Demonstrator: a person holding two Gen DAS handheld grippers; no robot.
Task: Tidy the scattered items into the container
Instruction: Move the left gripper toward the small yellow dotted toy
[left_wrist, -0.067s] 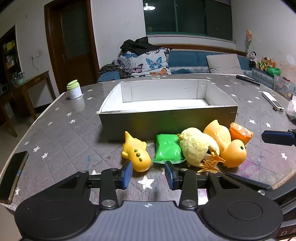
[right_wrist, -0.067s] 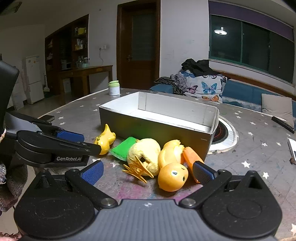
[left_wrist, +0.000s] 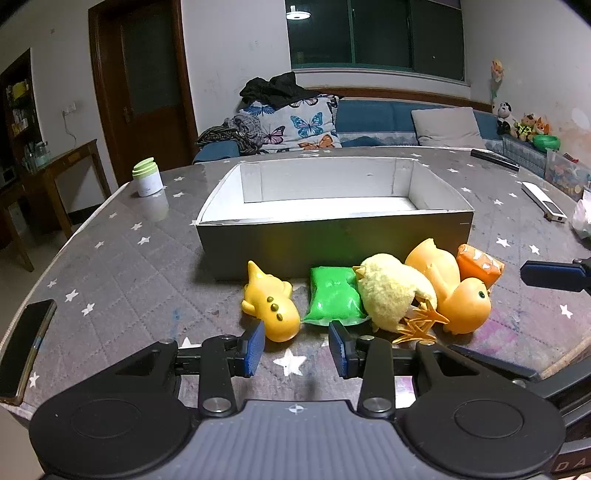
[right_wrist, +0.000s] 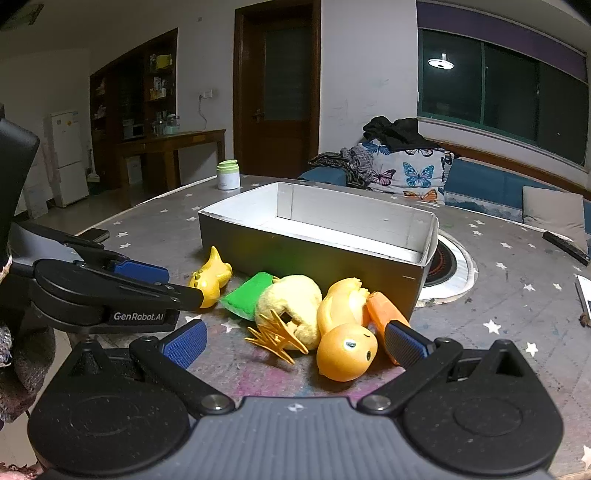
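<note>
An open grey box (left_wrist: 332, 243) with a white inside stands on the table; it also shows in the right wrist view (right_wrist: 306, 254). In front of it lie a yellow rubber toy (left_wrist: 271, 306), a green packet (left_wrist: 334, 301), a fluffy yellow chick (left_wrist: 391, 295), an orange rubber duck (left_wrist: 454, 291) and an orange packet (left_wrist: 480, 264). My left gripper (left_wrist: 297, 349) is open and empty, its fingers just short of the yellow toy. My right gripper (right_wrist: 291, 341) is open wide and empty, in front of the chick (right_wrist: 291, 306) and the duck (right_wrist: 345, 347).
A white jar with a green lid (left_wrist: 147, 177) stands at the far left. A phone (left_wrist: 26, 343) lies at the near left edge. A remote (left_wrist: 545, 203) lies at the right. A round inset burner (right_wrist: 448, 264) sits beside the box.
</note>
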